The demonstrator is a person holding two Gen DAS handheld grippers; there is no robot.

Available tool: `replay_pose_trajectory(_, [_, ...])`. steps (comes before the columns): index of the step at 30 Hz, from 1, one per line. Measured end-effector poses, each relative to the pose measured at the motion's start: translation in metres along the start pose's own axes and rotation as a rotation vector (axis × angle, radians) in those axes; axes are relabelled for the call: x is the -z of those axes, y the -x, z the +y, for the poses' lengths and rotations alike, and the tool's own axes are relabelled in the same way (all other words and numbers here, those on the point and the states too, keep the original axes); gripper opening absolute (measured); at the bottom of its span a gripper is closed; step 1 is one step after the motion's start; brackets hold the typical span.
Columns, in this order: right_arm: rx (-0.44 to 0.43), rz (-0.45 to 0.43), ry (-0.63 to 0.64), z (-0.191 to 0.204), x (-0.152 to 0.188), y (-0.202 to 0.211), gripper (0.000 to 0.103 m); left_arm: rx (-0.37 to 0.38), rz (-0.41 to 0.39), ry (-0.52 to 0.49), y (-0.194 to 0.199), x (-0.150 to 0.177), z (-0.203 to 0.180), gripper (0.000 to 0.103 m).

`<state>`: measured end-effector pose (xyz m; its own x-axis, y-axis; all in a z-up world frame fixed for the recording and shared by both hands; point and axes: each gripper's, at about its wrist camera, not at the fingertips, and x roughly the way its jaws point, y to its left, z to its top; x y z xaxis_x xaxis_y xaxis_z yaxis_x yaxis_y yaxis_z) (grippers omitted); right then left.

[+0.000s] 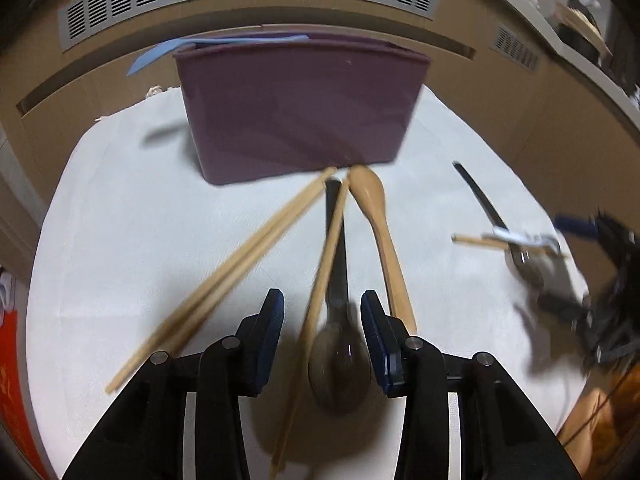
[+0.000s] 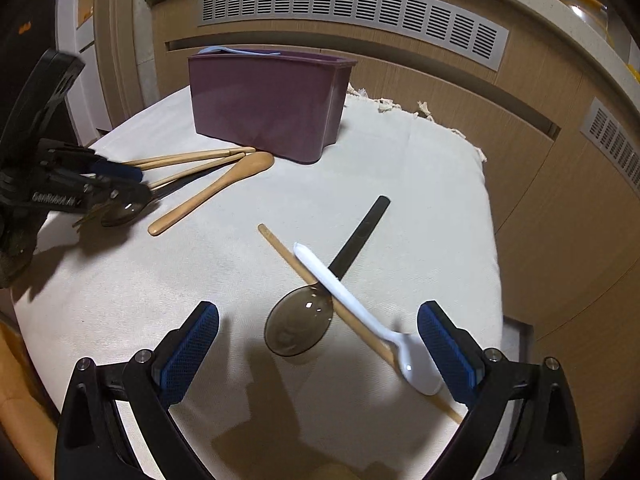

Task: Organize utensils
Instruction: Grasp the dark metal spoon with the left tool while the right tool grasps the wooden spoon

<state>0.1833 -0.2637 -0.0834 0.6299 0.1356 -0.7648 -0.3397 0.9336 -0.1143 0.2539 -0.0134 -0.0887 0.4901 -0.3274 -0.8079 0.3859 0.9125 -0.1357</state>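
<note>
Spoons first: my left gripper (image 1: 322, 338) hangs low with jaws apart around the dark spoon (image 1: 339, 364), its handle running toward 12 o'clock at the purple bin (image 1: 296, 108). My right gripper (image 2: 318, 344) gapes wide over another dark spoon (image 2: 298, 326), handle toward 1 o'clock, crossed by a white spoon (image 2: 360, 316) on the cloth-covered tabletop (image 2: 400, 184).

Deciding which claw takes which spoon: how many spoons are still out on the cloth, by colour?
Wooden spoon: 1
Dark see-through spoons: 2
White spoon: 1
Total: 4
</note>
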Motion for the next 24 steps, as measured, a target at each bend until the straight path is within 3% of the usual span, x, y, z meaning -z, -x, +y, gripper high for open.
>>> replay_pose_trajectory(7, [-0.017, -0.009, -0.012, 0.006, 0.0, -0.001, 0.098, -0.012, 0.058, -0.065, -0.034, -0.037, -0.021, 0.04])
replay_pose_trajectory(12, [-0.013, -0.03, -0.002, 0.007, 0.003, 0.005, 0.098, -0.044, 0.104, -0.043, -0.052, -0.054, -0.022, 0.024])
replay_pose_trajectory(15, [-0.013, -0.033, -0.019, 0.005, 0.001, 0.006, 0.098, -0.074, 0.085, -0.037, -0.053, -0.055, -0.023, 0.013])
replay_pose_trajectory(19, [-0.054, -0.065, -0.05, 0.008, -0.019, 0.008, 0.098, -0.081, 0.043, 0.031, -0.039, -0.044, -0.014, 0.013])
replay_pose_trajectory(24, [-0.067, -0.078, -0.043, 0.026, -0.064, -0.011, 0.098, -0.083, -0.074, 0.113, 0.006, -0.017, 0.006, 0.013])
